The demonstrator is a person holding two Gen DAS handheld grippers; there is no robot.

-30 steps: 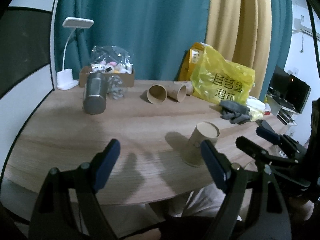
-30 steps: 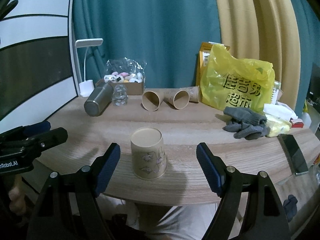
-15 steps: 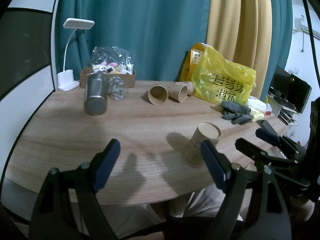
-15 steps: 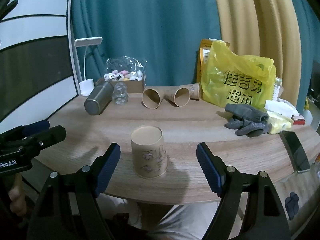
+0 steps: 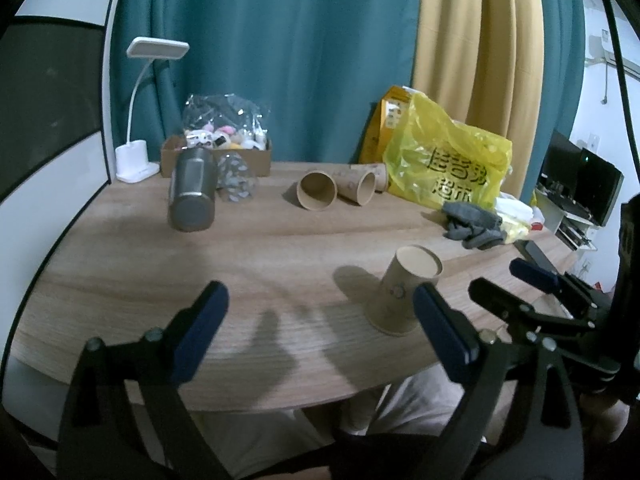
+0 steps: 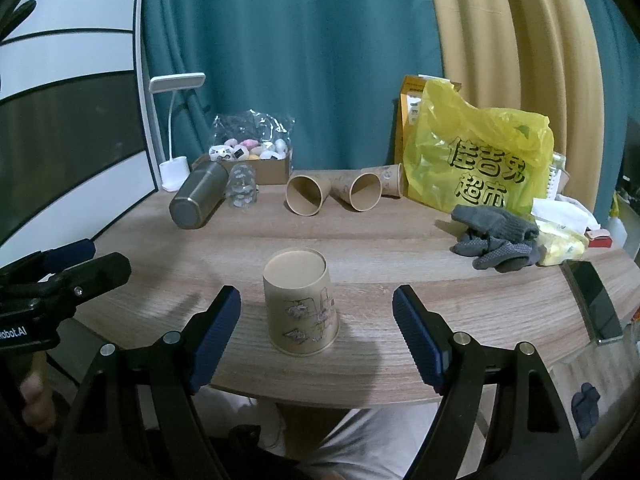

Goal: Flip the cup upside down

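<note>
Brown paper cup [image 6: 301,300] standing upside down near the bench's [image 6: 380,240] front edge — closed base up, wide rim flat on the wood, faint grey line drawings on its side. Framed between the right gripper's [image 6: 316,338] blue-padded fingers [image 6: 216,336], spread wide and untouched by either. Left gripper [image 5: 320,336] likewise spread and empty — cup [image 5: 404,292] just beyond its right finger.

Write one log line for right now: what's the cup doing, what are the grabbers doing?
cup: upside down on table, untouched | left gripper: open, empty | right gripper: open, astride cup
</note>
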